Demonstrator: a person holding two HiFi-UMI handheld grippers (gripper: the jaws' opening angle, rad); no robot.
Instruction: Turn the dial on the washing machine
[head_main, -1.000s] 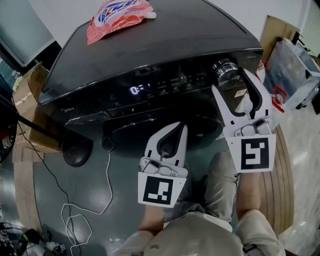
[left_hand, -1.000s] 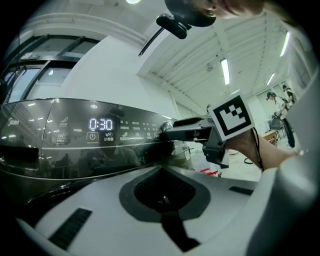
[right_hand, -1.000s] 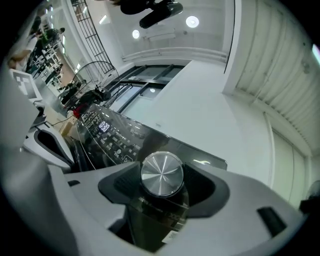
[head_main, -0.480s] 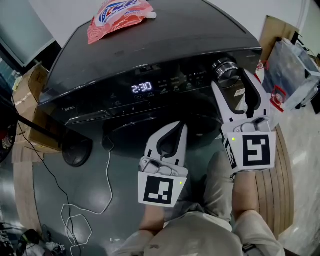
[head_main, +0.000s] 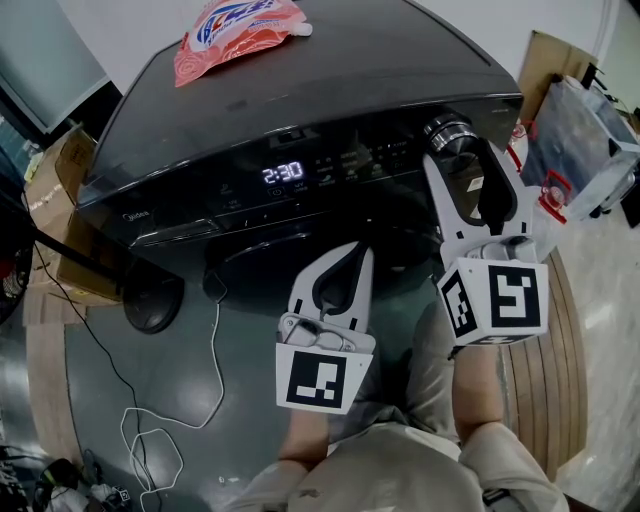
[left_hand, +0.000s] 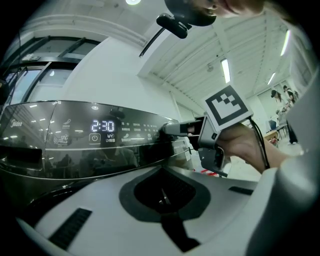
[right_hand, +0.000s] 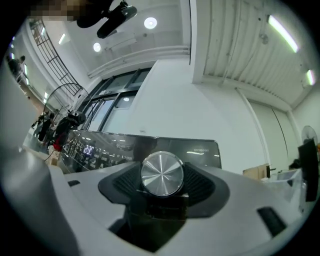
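Two grippers reach out above the person's knees (head_main: 440, 370). The left gripper (head_main: 360, 252) hangs before the washer's (head_main: 300, 90) door, jaws pressed together with nothing in them. The right gripper (head_main: 460, 160) clamps the silver dial (right_hand: 161, 173), one pad on either side. The dial sits at the right end of the front panel, near the front right corner. The display (head_main: 283, 173) reads 2:30. A white cable (head_main: 218, 350) trails over the grey floor (head_main: 150, 380) at left. A pink pouch (head_main: 238, 30) lies at the top's back left corner. Boxes (head_main: 55, 175) stand left of the washer and bags (head_main: 585, 140) stand right of it.
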